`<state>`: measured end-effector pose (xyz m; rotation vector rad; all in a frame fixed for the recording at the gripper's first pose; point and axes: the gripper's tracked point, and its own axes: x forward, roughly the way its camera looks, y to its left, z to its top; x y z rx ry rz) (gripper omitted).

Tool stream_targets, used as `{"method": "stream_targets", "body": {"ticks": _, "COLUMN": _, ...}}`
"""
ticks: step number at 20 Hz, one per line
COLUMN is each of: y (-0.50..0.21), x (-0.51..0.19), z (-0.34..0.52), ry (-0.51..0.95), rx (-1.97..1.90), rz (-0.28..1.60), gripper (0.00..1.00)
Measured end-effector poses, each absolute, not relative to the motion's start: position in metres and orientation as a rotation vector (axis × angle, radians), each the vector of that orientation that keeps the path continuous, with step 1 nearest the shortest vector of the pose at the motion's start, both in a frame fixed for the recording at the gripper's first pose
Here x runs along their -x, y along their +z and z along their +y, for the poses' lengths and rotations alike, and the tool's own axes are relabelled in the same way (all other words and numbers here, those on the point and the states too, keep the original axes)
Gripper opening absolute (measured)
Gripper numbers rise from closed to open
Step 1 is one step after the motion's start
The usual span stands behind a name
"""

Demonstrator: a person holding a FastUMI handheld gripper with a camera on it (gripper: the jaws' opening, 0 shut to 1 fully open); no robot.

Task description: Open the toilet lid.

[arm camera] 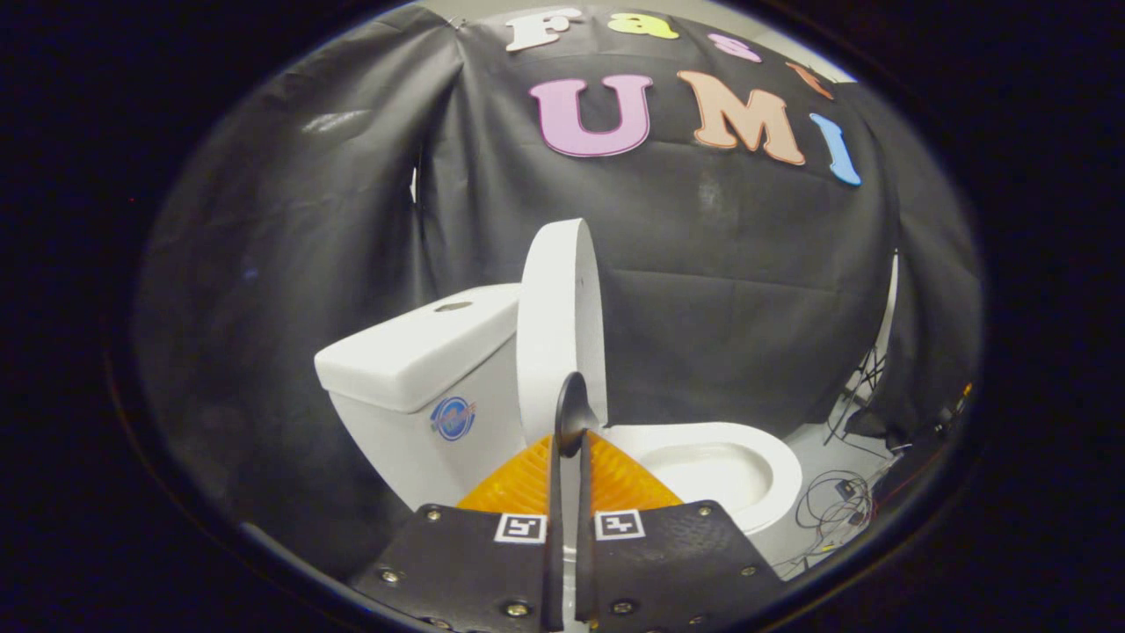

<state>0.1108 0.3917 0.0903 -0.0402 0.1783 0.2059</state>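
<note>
The white toilet lid stands raised, nearly upright, leaning back towards the tank. Beneath it the seat and bowl lie uncovered, to the right of my fingers. My gripper is shut, its two fingers drawn together with only a thin slit between them and nothing held there. The fingertips overlap the lower part of the lid; whether they touch it I cannot tell.
A flush button sits on top of the tank. Loose cables lie on the floor to the right of the bowl. Black cloth walls close in behind and on both sides.
</note>
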Motion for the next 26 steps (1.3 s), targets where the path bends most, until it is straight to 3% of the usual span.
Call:
{"method": "stream_targets", "body": {"ticks": 7, "y": 0.08, "x": -0.105, "z": 0.404, "ry": 0.254, "rx": 0.082, "rz": 0.191, "gripper": 0.08}}
{"method": "stream_targets", "body": {"ticks": 10, "y": 0.071, "x": -0.091, "z": 0.418, "ry": 0.347, "rx": 0.085, "rz": 0.218, "gripper": 0.09}}
{"method": "stream_targets", "body": {"ticks": 12, "y": 0.075, "x": -0.081, "z": 0.415, "ry": 0.361, "rx": 0.079, "rz": 0.203, "gripper": 0.14}}
{"method": "stream_targets", "body": {"ticks": 16, "y": 0.093, "x": -0.069, "z": 0.401, "ry": 0.364, "rx": 0.103, "rz": 0.139, "gripper": 0.35}}
{"method": "stream_targets", "body": {"ticks": 25, "y": 0.115, "x": -0.046, "z": 0.3, "ry": 0.324, "rx": 0.114, "rz": 0.009, "gripper": 0.97}}
{"method": "stream_targets", "body": {"ticks": 26, "y": 0.114, "x": -0.046, "z": 0.281, "ry": 0.307, "rx": 0.115, "rz": -0.011, "gripper": 0.98}}
